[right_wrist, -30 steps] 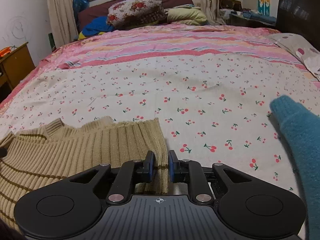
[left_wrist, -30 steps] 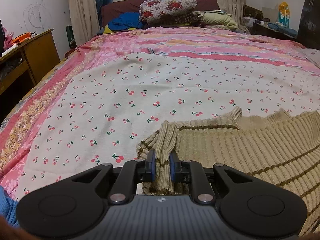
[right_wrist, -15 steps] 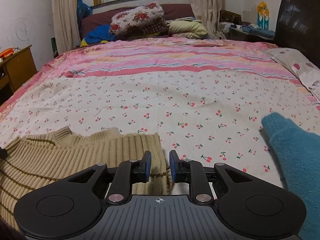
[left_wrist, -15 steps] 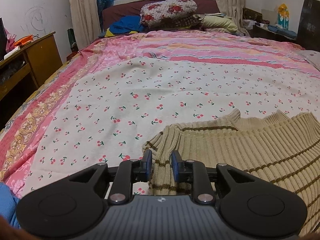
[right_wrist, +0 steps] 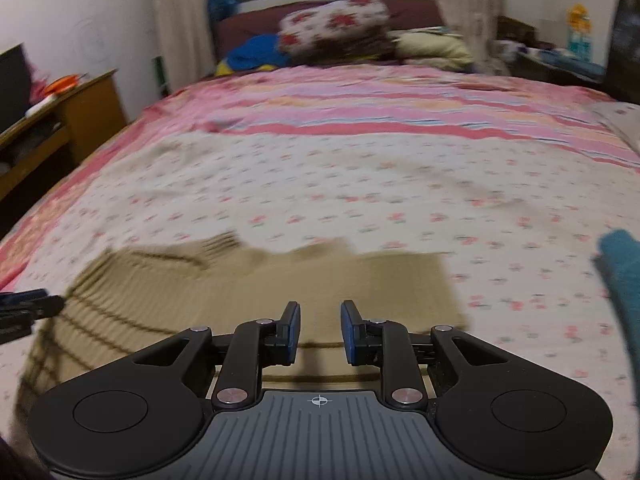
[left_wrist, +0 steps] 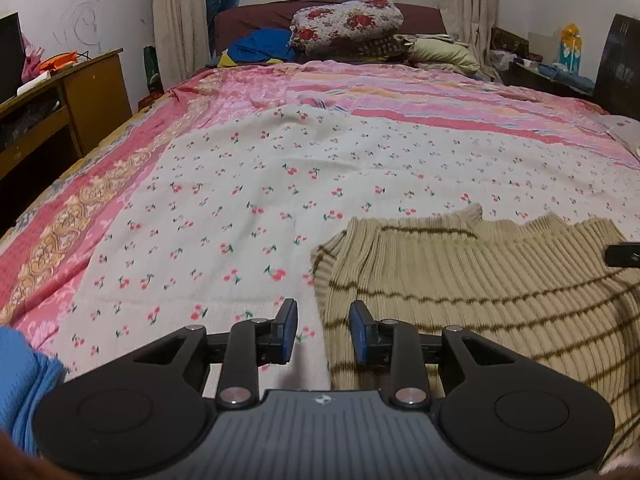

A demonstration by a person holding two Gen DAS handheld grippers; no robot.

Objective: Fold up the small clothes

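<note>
A beige ribbed sweater (left_wrist: 480, 280) with thin brown stripes lies flat on the cherry-print sheet (left_wrist: 240, 200). My left gripper (left_wrist: 324, 332) hovers at the sweater's left edge. Its jaws are opening, and the edge lies below and between them with neither pad pressing on it. In the blurred right wrist view the sweater (right_wrist: 240, 288) spreads under my right gripper (right_wrist: 320, 332), whose blue pads stand apart and hold nothing. The tip of each gripper shows at the edge of the other's view, the right gripper (left_wrist: 624, 254) and the left gripper (right_wrist: 24, 308).
A blue garment (left_wrist: 24, 380) lies at the near left and a teal one (right_wrist: 620, 276) at the right. A pink striped blanket (left_wrist: 400, 96) covers the far half of the bed, with pillows (left_wrist: 348, 20) behind it. A wooden desk (left_wrist: 80, 92) stands left and a dark headboard (left_wrist: 620, 64) right.
Both grippers have let go of the sweater's edges and their jaws stand wider. Each has drawn back a little; the right one has shifted left over the sweater, and its view is blurred.
</note>
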